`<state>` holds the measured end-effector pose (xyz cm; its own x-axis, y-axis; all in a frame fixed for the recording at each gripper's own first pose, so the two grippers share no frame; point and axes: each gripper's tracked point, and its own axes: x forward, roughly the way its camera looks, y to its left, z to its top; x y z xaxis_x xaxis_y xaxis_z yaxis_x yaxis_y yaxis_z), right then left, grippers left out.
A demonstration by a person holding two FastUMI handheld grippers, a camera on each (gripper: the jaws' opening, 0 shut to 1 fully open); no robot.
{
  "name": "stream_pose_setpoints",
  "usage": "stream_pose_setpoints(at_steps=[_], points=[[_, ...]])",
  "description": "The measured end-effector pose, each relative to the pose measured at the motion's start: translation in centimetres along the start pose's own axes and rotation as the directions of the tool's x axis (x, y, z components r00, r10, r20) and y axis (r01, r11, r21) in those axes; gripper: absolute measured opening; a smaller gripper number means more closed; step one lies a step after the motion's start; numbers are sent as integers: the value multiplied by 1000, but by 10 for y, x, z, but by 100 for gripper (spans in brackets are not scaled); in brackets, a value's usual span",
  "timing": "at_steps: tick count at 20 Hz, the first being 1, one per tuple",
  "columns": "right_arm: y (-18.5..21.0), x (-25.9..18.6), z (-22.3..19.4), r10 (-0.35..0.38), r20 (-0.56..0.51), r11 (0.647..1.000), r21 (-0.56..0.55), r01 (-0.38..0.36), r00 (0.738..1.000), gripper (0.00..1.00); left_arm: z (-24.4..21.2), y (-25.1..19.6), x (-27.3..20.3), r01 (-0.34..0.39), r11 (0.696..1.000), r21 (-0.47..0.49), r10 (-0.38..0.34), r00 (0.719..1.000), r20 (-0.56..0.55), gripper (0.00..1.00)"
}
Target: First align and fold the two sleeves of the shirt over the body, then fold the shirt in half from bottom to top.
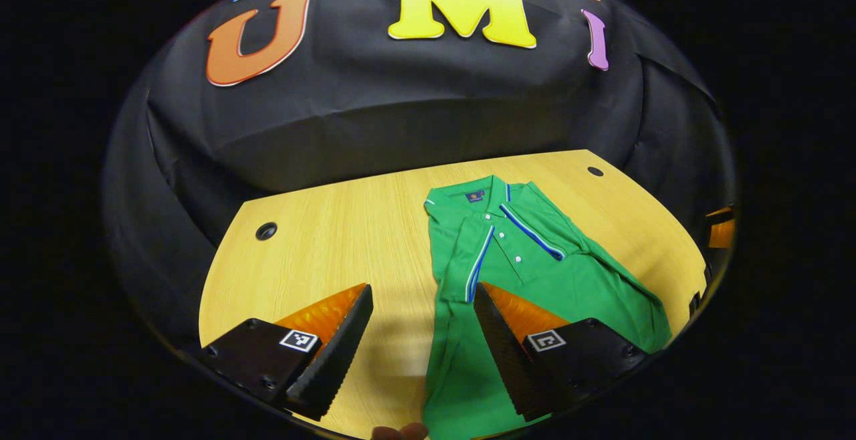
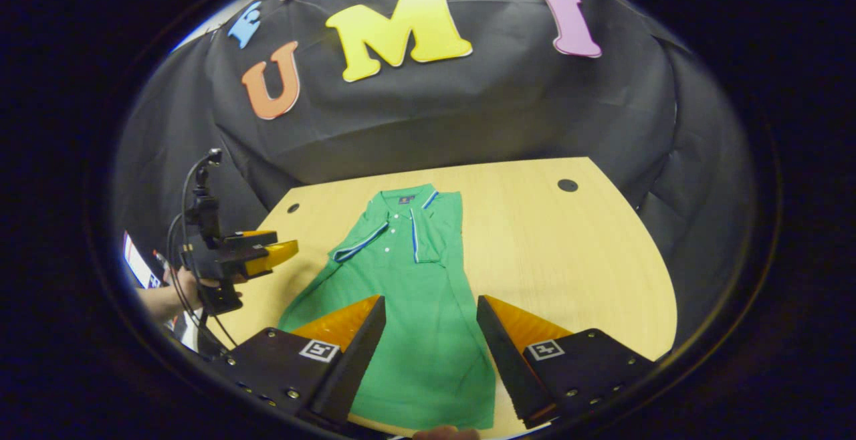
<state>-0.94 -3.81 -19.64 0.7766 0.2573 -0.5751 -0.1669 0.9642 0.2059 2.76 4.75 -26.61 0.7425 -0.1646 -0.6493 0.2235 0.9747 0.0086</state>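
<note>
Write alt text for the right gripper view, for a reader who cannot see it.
A green polo shirt lies flat on a wooden table, collar away from the camera, both sleeves folded over the body. The right gripper hangs open above the shirt's lower part. Beyond the table's left edge, a hand holds the left gripper.

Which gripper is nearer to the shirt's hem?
Right, as best I can tell. The right gripper hangs open straddling the green shirt just above its hem. The left gripper is held off to the side, beside the shirt's upper half.
</note>
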Motion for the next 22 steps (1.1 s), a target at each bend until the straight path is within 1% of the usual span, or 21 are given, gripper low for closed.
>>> stream_pose_setpoints(at_steps=[2,3,4,5,6,7,8,9,10,11,12,14,16,18,19,22], points=[[-1,-2,-9,8,-16,999,-53,-9,1000,86,-22,-2,-22,19,1000,-14,-19,1000,-20,98],[-2,-3,-15,13,-27,997,-82,-15,1000,86,-35,-6,-33,37,999,-17,-38,999,-36,98],[-5,-6,-23,12,-44,993,-118,-17,999,86,-48,-12,-43,66,998,-25,-67,996,-55,100],[-7,-10,-32,14,-56,986,-164,-23,998,86,-62,-18,-54,92,995,-30,-94,993,-73,98],[-7,-15,-41,18,-72,978,-204,-32,997,86,-76,-23,-65,111,993,-32,-114,989,-93,98],[-7,-19,-52,26,-91,972,-230,-46,996,86,-90,-27,-75,123,992,-31,-126,985,-114,100],[-7,-22,-65,32,-115,970,-237,-59,993,86,-103,-32,-84,136,990,-29,-139,981,-136,98],[-9,-25,-78,35,-138,969,-237,-68,990,86,-118,-37,-94,151,988,-28,-153,976,-157,98],[-13,-28,-91,31,-162,969,-238,-70,986,86,-132,-43,-103,172,985,-31,-175,968,-179,100],[-18,-31,-105,23,-188,969,-239,-69,982,86,-147,-52,-112,200,979,-41,-204,957,-204,98],[-24,-34,-119,13,-217,969,-239,-66,976,86,-160,-57,-122,217,975,-45,-222,949,-225,98],[-34,-37,-144,-1,-259,970,-234,-61,966,86,-178,-57,-134,229,971,-68,-238,938,-251,98],[-42,-38,-170,0,-292,972,-225,-68,957,87,-192,-58,-139,236,967,-97,-254,931,-263,98],[-54,-37,-200,-18,-339,969,-237,-67,941,87,-212,-59,-142,253,960,-120,-278,914,-296,99],[-57,-38,-213,-28,-359,966,-248,-67,933,89,-220,-59,-144,262,957,-125,-288,907,-307,100],[-60,-37,-238,-34,-394,958,-274,-82,919,89,-234,-61,-146,278,953,-117,-301,891,-340,99]])
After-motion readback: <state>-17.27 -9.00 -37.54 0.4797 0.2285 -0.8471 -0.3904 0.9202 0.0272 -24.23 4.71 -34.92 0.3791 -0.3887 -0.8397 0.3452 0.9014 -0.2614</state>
